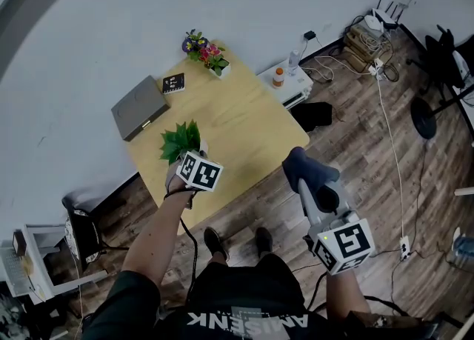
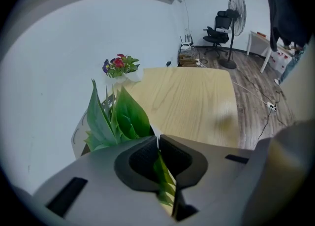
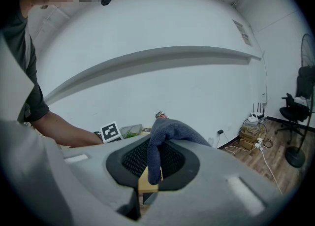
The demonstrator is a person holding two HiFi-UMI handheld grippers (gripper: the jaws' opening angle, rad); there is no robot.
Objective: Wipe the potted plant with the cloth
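The potted plant [image 1: 181, 141] with broad green leaves stands near the left front edge of the wooden table [image 1: 237, 120]. My left gripper [image 1: 189, 155] is at the plant, its jaws shut on a green leaf [image 2: 160, 167]; more leaves [image 2: 118, 117] rise just past the jaws. The pot itself is hidden. My right gripper [image 1: 314, 185] hangs over the floor off the table's front right side, apart from the plant. It is shut on a dark blue cloth [image 1: 306, 168], which drapes over the jaw tips [image 3: 167, 134].
A grey flat case [image 1: 139, 107], a small black book [image 1: 174, 83] and a pot of colourful flowers [image 1: 207, 54] sit at the table's far side. A white low unit [image 1: 287, 83] with an orange bottle stands by the wall. Cables [image 1: 385, 101] cross the floor at right.
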